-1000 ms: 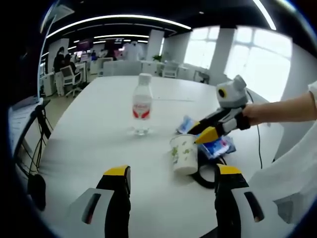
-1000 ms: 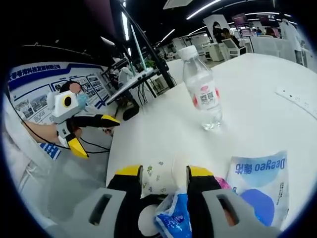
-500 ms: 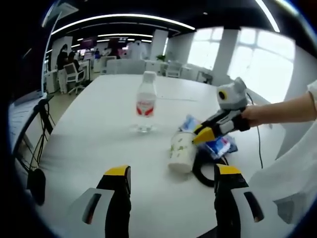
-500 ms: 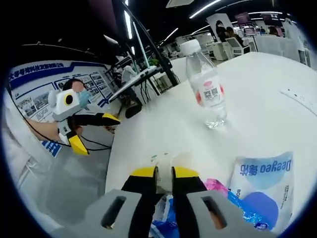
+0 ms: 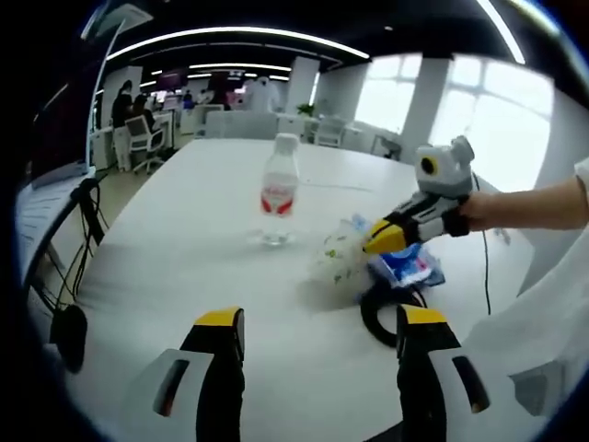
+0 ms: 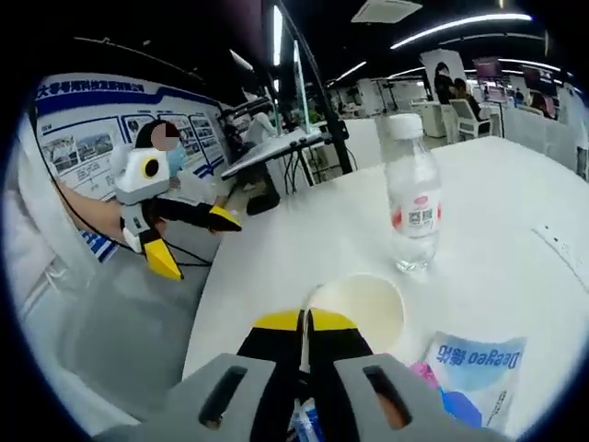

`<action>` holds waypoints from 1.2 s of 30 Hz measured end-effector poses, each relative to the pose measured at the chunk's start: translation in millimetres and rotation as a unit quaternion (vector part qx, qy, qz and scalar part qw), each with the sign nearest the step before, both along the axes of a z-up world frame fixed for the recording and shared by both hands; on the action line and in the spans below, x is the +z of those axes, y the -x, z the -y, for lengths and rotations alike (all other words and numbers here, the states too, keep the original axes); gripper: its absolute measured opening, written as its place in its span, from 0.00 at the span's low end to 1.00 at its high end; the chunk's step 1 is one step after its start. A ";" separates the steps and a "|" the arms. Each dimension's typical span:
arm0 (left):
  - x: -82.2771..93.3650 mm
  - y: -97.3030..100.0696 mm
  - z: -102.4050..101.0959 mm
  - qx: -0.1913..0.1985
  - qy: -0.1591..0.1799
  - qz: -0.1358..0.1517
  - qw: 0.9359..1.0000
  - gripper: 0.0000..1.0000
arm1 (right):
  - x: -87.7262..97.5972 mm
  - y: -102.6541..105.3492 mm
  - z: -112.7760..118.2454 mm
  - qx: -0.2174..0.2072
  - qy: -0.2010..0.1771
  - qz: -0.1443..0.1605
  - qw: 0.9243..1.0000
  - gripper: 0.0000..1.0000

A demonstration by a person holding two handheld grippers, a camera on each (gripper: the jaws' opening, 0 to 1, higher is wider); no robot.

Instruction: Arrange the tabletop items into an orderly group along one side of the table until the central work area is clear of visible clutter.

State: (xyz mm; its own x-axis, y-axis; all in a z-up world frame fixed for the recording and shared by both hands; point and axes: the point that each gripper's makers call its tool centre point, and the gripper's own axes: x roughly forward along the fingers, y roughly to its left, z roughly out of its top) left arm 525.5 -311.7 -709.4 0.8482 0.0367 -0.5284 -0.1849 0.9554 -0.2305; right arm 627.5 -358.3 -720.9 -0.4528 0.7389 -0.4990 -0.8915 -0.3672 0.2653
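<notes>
- Paper cup (image 6: 361,308) with a green leaf print is pinched at its rim by my right gripper (image 6: 305,321); the jaws are pressed almost together on the cup wall, and the open mouth faces the right gripper view.
- From the left gripper view, that cup (image 5: 337,260) looks tilted and blurred, held at the yellow tips of my right gripper (image 5: 382,241), with my bare forearm reaching in from the right.
- My left gripper (image 5: 313,324) has its jaws spread wide with nothing between them, above bare white table (image 5: 184,239).
- In the right gripper view my left gripper (image 6: 193,241) sits off the table edge on the left, jaws apart.
- Water bottle (image 5: 278,191) with a red label and white cap stands upright near the table's middle, just beyond the cup; in the right gripper view the bottle (image 6: 413,204) is apart from the cup.
- Blue and white packets (image 5: 402,264) lie beside the cup, under my right gripper; one white and blue pouch (image 6: 477,368) has printed lettering on it.
- Black ring-shaped thing (image 5: 392,313) lies flat on the table near the packets; I cannot tell what it is.
</notes>
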 end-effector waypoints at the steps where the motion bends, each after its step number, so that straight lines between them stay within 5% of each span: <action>1: -0.7 0.5 -0.4 0.001 0.001 0.000 1.000 0.63 | 0.9 0.6 0.1 0.001 0.000 0.000 1.000 0.00; 12: 1.1 0.7 1.8 0.004 0.002 0.003 1.000 0.63 | 16.3 -8.0 -7.3 0.017 -0.014 0.054 0.998 0.00; 19: 1.1 1.0 5.9 0.005 0.007 0.004 1.000 0.63 | 13.7 -41.7 -12.6 -0.019 0.014 0.095 0.995 0.00; 36: -5.1 5.7 0.6 0.017 0.015 0.005 1.000 0.62 | 13.8 -83.6 -21.5 -0.038 0.046 0.129 0.990 0.00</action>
State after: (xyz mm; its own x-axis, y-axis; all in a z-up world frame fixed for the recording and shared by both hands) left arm 519.8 -312.3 -714.6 0.8522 0.0491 -0.5209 -0.2138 0.9413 -0.2611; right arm 711.1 -336.9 -707.1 -0.2462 0.7129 -0.6566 -0.9583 -0.2806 0.0548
